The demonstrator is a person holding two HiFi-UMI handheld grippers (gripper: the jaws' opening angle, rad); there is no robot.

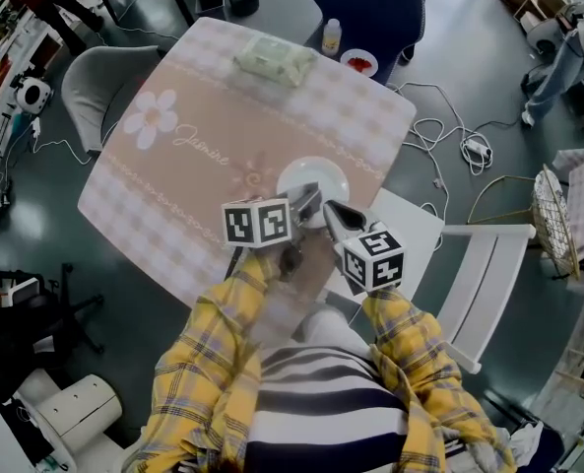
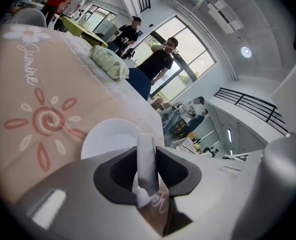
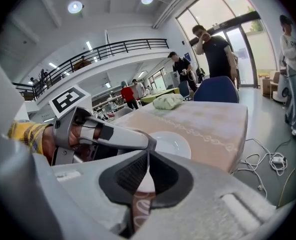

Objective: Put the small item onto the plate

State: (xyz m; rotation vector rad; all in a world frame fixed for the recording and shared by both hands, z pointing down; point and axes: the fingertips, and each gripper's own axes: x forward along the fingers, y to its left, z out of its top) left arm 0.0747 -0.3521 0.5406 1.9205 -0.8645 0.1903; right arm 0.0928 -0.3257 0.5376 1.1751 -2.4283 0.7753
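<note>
A small white-and-brown sachet (image 2: 147, 164) is pinched between the jaws of my left gripper (image 2: 148, 156). The same sachet (image 3: 142, 196) also sits edge-on in my right gripper (image 3: 148, 171), whose jaws are closed on it. In the head view both grippers meet tip to tip at the near rim of the white plate (image 1: 316, 173), the left gripper (image 1: 306, 203) beside the right gripper (image 1: 333, 215). The plate (image 2: 108, 136) is empty and lies just beyond the jaws on the pink tablecloth. The left gripper's fingertip (image 3: 148, 143) shows in front of the plate (image 3: 175, 144) in the right gripper view.
A green-and-white soft pack (image 1: 274, 59) lies at the table's far edge. A blue chair (image 1: 370, 8) holds a small bottle (image 1: 331, 35) and a red dish (image 1: 358, 62). A white chair (image 1: 479, 264) stands right, a grey chair (image 1: 95, 82) left. Cables (image 1: 449, 131) trail on the floor.
</note>
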